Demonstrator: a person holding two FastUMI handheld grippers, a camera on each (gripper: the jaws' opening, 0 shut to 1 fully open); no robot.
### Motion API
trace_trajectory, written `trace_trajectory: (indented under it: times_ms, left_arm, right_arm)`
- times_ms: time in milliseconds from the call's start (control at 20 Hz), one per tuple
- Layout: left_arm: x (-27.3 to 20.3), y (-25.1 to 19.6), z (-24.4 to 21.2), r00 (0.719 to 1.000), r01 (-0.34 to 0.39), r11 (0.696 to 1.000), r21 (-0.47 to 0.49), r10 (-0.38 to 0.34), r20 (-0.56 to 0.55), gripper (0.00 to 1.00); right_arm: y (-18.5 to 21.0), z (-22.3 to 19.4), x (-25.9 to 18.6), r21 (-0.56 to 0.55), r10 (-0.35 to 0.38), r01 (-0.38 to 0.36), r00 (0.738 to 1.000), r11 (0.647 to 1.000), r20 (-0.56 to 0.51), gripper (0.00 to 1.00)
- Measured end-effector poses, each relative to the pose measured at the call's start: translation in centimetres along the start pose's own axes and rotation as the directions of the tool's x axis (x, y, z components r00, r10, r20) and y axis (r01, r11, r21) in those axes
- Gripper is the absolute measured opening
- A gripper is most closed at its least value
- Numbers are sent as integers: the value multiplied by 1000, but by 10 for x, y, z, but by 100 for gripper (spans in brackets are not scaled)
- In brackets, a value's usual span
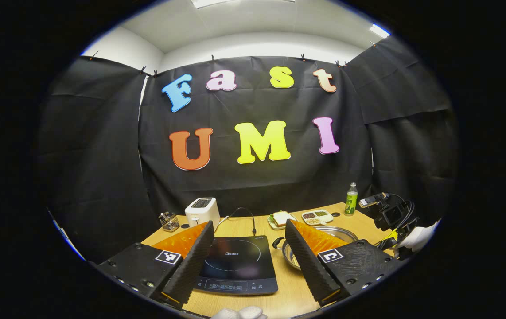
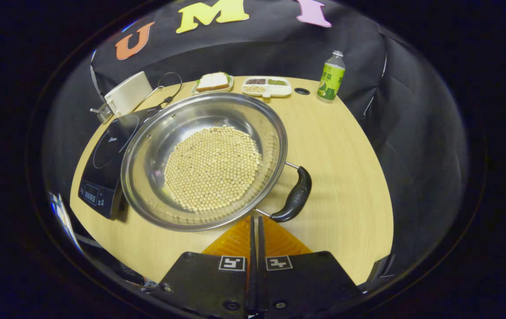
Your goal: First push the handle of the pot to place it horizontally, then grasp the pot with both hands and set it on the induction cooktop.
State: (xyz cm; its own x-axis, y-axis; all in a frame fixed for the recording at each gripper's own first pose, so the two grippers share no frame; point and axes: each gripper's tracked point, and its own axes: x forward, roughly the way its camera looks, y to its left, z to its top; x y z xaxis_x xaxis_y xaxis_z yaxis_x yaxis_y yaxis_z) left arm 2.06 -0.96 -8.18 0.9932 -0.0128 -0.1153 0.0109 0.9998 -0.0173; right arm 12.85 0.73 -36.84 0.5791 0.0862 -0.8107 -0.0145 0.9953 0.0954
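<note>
Right gripper [image 2: 254, 221]: closest in the right gripper view, its two fingers pressed flat together with nothing between them, tips just short of the pot's near rim and beside the black handle.
Left gripper [image 1: 249, 248]: in the left gripper view its fingers stand wide apart, holding nothing, raised above the near edge of the table.
Gloved hand [image 1: 239, 313]: a white glove shows at the bottom edge of the left gripper view; another glove holds a camera-laden device at the far right.
Pot [image 2: 204, 159]: a wide, shallow steel pot sits on the wooden table [image 2: 341, 177], just right of the induction cooktop [image 2: 111, 155] and touching or overlapping its edge (I cannot tell which).
Contents: a flat layer of pale round beans covers the bottom.
Handle [image 2: 295, 195]: a curved black grip on two wire arms at the pot's near-right rim, its length running diagonally; a second handle [image 1: 278, 243] shows on the opposite side.
Axis: the line through both handles looks skewed, so the push probably still remains.
Handling: rigid, slick metal, likely fairly heavy with beans that would roll if tipped; best held at the two handles, kept level.
Farther back: a toaster [image 2: 129, 93], a sandwich plate [image 2: 212, 82], a divided dish [image 2: 266, 87] and a green bottle [image 2: 331, 76].
</note>
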Motion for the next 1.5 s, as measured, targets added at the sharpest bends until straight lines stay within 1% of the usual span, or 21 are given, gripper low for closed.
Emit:
trace_trajectory:
  times_ms: [150, 250, 500, 550, 600, 850, 900, 950, 1000, 1050, 1100, 1150, 1200, 1250, 1350, 1400, 1450, 1500]
  left_arm:
    - [10, -7, 1, 1000, -6, 1000, 0, 6, -5, 96]
    - [16, -12, 1, 1000, -13, 1000, -5, 13, -9, 96]
    - [30, -21, -3, 999, -39, 999, -5, 39, -25, 96]
    - [33, -23, -3, 999, -44, 999, -7, 44, -29, 96]
    - [36, -25, -3, 998, -50, 999, -8, 49, -31, 96]
    - [48, -30, -7, 996, -73, 997, -6, 73, -53, 96]
    - [50, -31, -8, 996, -74, 997, -9, 73, -59, 96]
    - [53, -32, -9, 995, -75, 997, -12, 74, -62, 96]
    - [52, -30, -9, 995, -80, 997, -14, 79, -61, 96]
    - [54, -29, -8, 995, -79, 997, -18, 78, -57, 96]
    - [56, -31, -10, 996, -69, 997, -19, 68, -58, 96]
    - [56, -31, -13, 996, -60, 998, -15, 59, -62, 96]
    - [58, -31, -16, 997, -49, 999, -9, 48, -66, 96]
    - [59, -32, -19, 997, -31, 1000, -2, 31, -72, 96]
    - [59, -35, -27, 997, 3, 1000, 4, -3, -79, 96]
    - [58, -35, -31, 996, 17, 1000, 7, -16, -85, 96]
    - [58, -36, -34, 995, 31, 999, 4, -31, -90, 96]
    - [56, -36, -37, 994, 45, 999, -1, -45, -97, 96]
  right_arm:
    - [-11, 9, 5, -10, -2, 2, 1000, 1000, 0, 4]
    - [-21, 16, 10, -21, -11, 11, 1000, 1000, 4, 0]
    - [-41, 35, 20, -65, -17, 17, 1000, 998, 10, 1]
    - [-45, 39, 22, -77, -22, 23, 1000, 997, 13, 4]
    - [-50, 44, 25, -88, -25, 26, 1000, 996, 17, 0]
    - [-61, 57, 33, -109, -24, 26, 1000, 994, 15, 1]
    - [-62, 58, 32, -113, -24, 25, 1000, 993, 15, 1]
    - [-63, 57, 31, -113, -27, 29, 999, 993, 18, 4]
    - [-65, 57, 29, -107, -36, 38, 999, 993, 27, 1]
    - [-67, 58, 25, -103, -44, 48, 998, 993, 43, 0]
    - [-69, 59, 19, -98, -56, 62, 997, 993, 61, 4]
    - [-70, 59, 12, -94, -63, 71, 995, 993, 83, 1]
    - [-71, 60, 4, -95, -69, 79, 992, 992, 109, 2]
    - [-72, 59, -5, -97, -80, 93, 988, 991, 130, 3]
    - [-70, 53, -20, -96, -87, 103, 984, 990, 156, 20]
    - [-69, 50, -30, -93, -95, 112, 981, 989, 170, 19]
    - [-70, 47, -37, -85, -105, 122, 977, 989, 185, 24]
    - [-67, 43, -46, -76, -110, 127, 974, 989, 197, 38]
